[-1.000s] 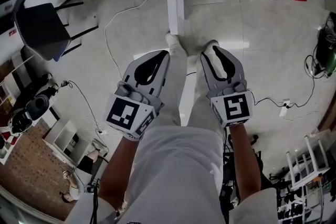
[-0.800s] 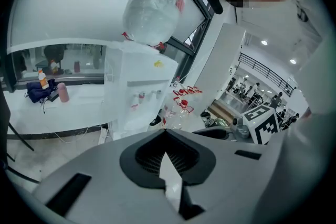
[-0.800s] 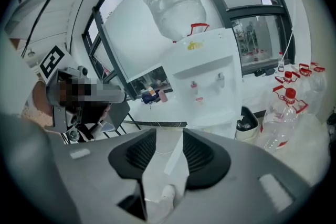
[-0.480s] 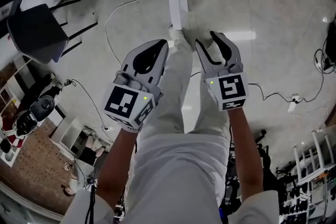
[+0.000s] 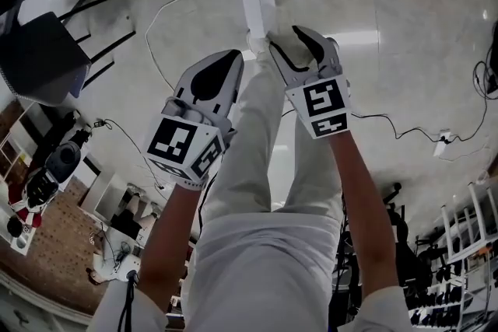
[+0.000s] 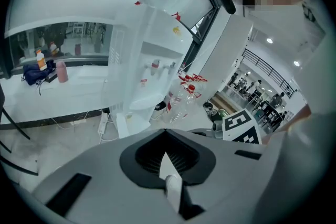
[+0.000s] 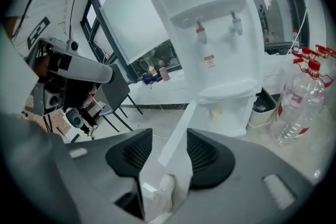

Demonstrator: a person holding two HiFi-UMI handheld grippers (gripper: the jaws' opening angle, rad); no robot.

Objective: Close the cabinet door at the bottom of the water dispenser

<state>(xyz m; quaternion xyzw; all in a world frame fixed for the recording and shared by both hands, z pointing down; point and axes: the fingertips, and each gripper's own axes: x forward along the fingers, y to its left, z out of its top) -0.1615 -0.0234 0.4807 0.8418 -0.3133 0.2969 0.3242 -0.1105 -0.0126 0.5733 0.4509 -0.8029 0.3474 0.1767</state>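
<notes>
Lining up: right gripper (image 5: 289,43), jaws just spreading with nothing between, faces the open cabinet door (image 7: 178,131); left gripper (image 5: 233,58) clenched, empty. Next, probably: push it shut against the water dispenser (image 7: 210,44).

The left gripper (image 5: 232,60) and right gripper (image 5: 289,41) are grey with black pads and square-marker cubes. The person wears white trousers (image 5: 257,245) and white shoes (image 7: 164,186).
</notes>
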